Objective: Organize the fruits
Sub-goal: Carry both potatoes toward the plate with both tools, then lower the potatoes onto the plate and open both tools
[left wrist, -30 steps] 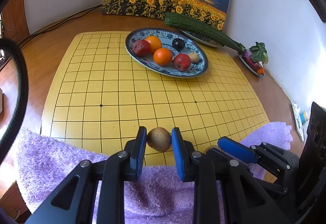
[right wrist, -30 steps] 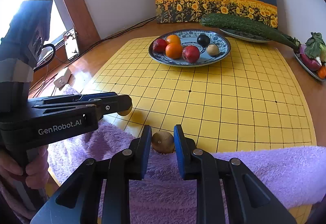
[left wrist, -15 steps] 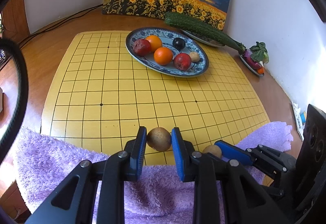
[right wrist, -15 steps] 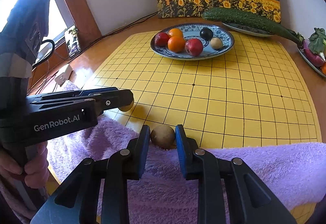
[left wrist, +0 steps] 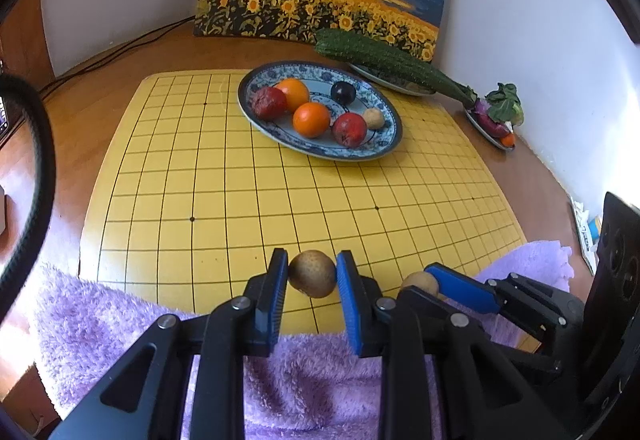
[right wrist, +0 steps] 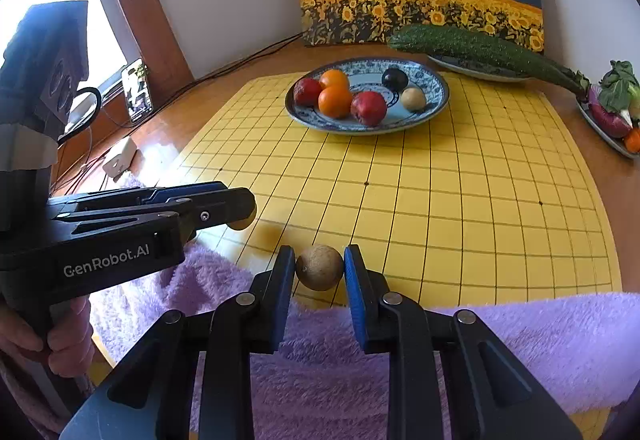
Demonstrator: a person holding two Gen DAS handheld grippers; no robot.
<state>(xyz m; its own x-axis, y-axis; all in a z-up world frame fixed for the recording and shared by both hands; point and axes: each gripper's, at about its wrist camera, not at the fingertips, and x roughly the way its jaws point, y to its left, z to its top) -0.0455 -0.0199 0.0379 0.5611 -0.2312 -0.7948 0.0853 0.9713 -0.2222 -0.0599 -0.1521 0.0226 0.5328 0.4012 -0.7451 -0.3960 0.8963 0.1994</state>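
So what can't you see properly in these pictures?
- Left wrist view: the right gripper's brown fruit is mostly hidden behind its fingers.
- Right wrist view: the left gripper's brown fruit just peeks past its black finger.
- Both views: the vegetable plate is cut off or small at the edge.

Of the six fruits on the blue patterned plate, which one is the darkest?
The small round near-black fruit, plum-like, at the far side of the blue-and-white patterned plate. The other five are two oranges, two red fruits and one small tan fruit; it alone is blackish.
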